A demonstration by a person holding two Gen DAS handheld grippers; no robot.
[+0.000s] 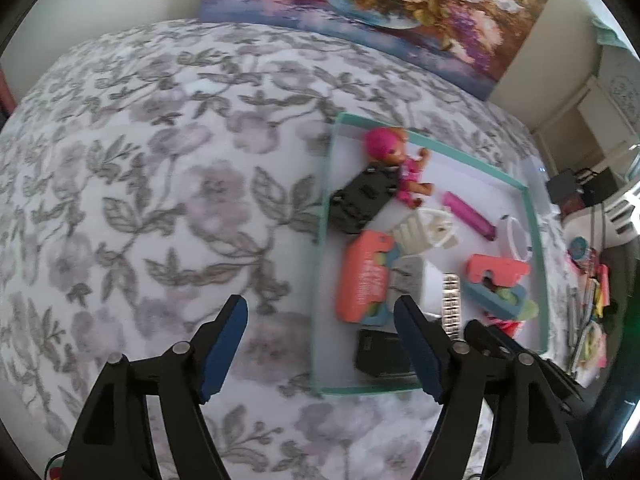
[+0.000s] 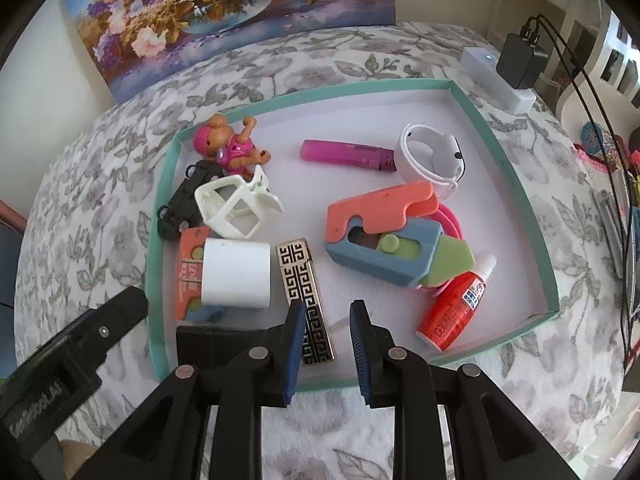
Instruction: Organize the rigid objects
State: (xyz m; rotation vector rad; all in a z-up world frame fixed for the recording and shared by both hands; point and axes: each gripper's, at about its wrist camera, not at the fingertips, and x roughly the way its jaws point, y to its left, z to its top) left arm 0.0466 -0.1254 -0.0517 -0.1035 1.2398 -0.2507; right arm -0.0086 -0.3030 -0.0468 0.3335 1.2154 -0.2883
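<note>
A teal-rimmed white tray (image 2: 516,184) on the floral bedspread holds several toys: a pink-haired doll (image 2: 232,146), a black toy car (image 2: 180,204), a white clip frame (image 2: 234,208), a white roll (image 2: 236,274), a gold-black patterned lighter (image 2: 306,300), a pink marker (image 2: 346,155), a white band (image 2: 432,160), a coral-blue toy (image 2: 384,232) and a red glue bottle (image 2: 452,308). My right gripper (image 2: 326,344) is open and empty over the tray's near edge, beside the lighter. My left gripper (image 1: 320,344) is open and empty at the tray's (image 1: 326,200) left rim.
A flower painting (image 2: 224,12) leans against the wall behind the bed. A white power strip with a black charger (image 2: 520,60) lies at the far right, with cables and clutter (image 1: 592,300) beyond the tray. Floral bedspread (image 1: 160,180) spreads to the left.
</note>
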